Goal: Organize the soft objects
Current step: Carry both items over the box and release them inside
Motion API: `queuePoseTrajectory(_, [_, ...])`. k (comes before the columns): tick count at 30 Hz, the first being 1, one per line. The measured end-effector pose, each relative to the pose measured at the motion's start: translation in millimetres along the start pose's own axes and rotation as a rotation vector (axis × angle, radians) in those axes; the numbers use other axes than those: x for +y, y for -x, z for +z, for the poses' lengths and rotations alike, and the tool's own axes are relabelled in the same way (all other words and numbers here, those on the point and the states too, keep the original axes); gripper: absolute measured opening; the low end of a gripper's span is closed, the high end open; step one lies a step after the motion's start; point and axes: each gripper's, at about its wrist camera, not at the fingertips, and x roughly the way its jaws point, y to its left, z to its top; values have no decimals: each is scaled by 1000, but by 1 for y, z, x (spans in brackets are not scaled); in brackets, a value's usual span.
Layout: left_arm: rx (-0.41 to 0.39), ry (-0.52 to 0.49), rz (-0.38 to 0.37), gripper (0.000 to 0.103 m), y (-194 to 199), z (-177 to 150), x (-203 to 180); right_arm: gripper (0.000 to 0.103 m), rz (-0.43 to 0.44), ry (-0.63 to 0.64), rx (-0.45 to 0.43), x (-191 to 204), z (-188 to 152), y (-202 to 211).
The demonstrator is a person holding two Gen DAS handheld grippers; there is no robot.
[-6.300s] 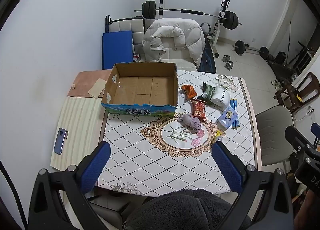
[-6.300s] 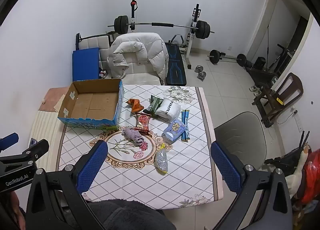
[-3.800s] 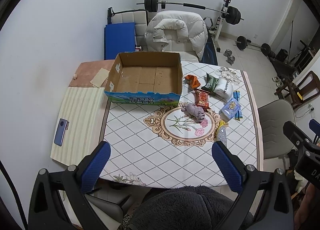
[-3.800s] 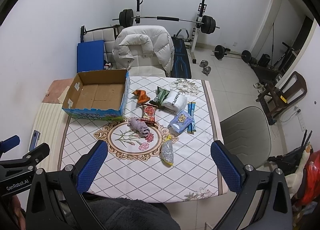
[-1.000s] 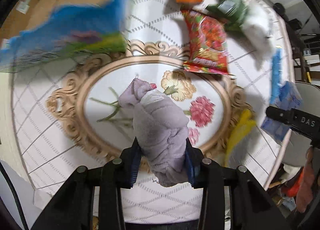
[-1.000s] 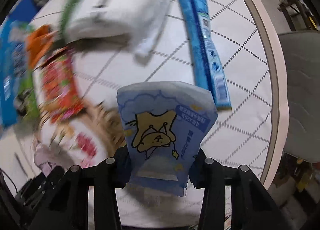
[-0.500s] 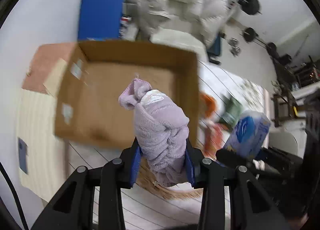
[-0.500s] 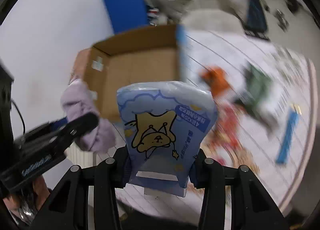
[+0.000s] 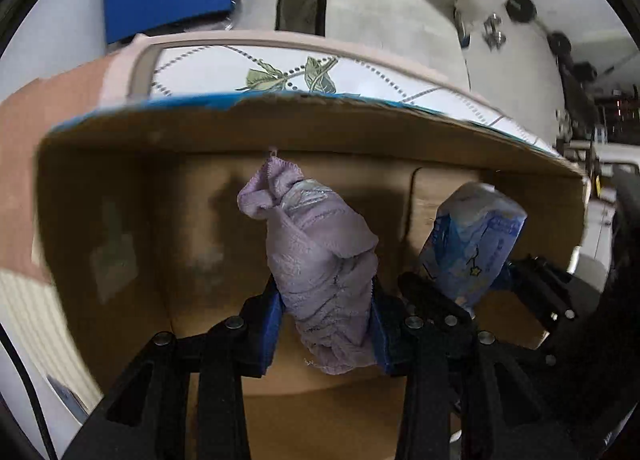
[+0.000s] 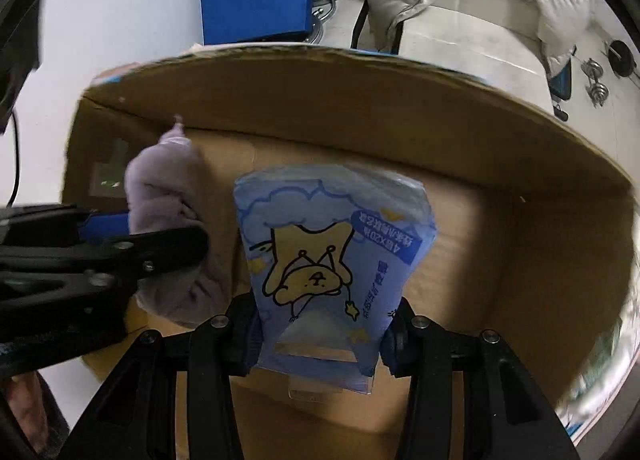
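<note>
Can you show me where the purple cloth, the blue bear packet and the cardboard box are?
purple cloth (image 9: 324, 264): left wrist view, middle of the bundle.
blue bear packet (image 10: 332, 256): right wrist view, printed front.
cardboard box (image 10: 400, 107): right wrist view, far inner wall.

One cardboard box (image 9: 304, 127); one purple cloth (image 9: 324, 272); one tissue pack (image 10: 332, 260).

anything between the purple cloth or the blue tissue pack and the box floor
Nothing visible. The left tongs hold the purple cloth and the right tongs hold the blue tissue pack over the open cardboard box, whose floor beneath them looks bare.
</note>
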Motion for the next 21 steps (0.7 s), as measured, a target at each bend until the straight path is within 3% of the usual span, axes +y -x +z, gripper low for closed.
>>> queuePoseTrajectory(4, [40, -16, 13, 38, -11, 11, 1, 49, -18, 4, 16, -1, 14, -20])
queuePoseTrajectory(6, [62, 0, 30, 38, -15, 10, 3, 56, -27, -8, 33, -3, 19, -27])
queuePoseTrajectory(7, [67, 6, 42, 39, -15, 10, 3, 65, -40, -10, 36, -1, 18, -26])
queuePoseTrajectory(8, [69, 6, 50, 45, -15, 9, 3, 77, -48, -11, 38, -1, 19, -28])
queuePoseTrajectory(9, [68, 6, 52, 49, -13, 7, 3, 83, -52, -14, 43, -2, 19, -29])
queuePoseTrajectory(11, [40, 13, 64, 72, -5, 3, 4, 96, -57, -23, 50, -3, 18, -30])
queuePoseTrajectory(14, [-15, 22, 79, 90, 14, -7, 3, 103, -61, -60, 42, -6, 12, -23])
queuePoseTrajectory(17, [-83, 32, 104, 99, 30, -20, 0, 103, -85, -70, 10, -6, 4, -9])
queuePoseTrajectory(21, [-167, 42, 112, 101, 55, -44, -10, 103, -87, -106, -67, -11, -12, 17])
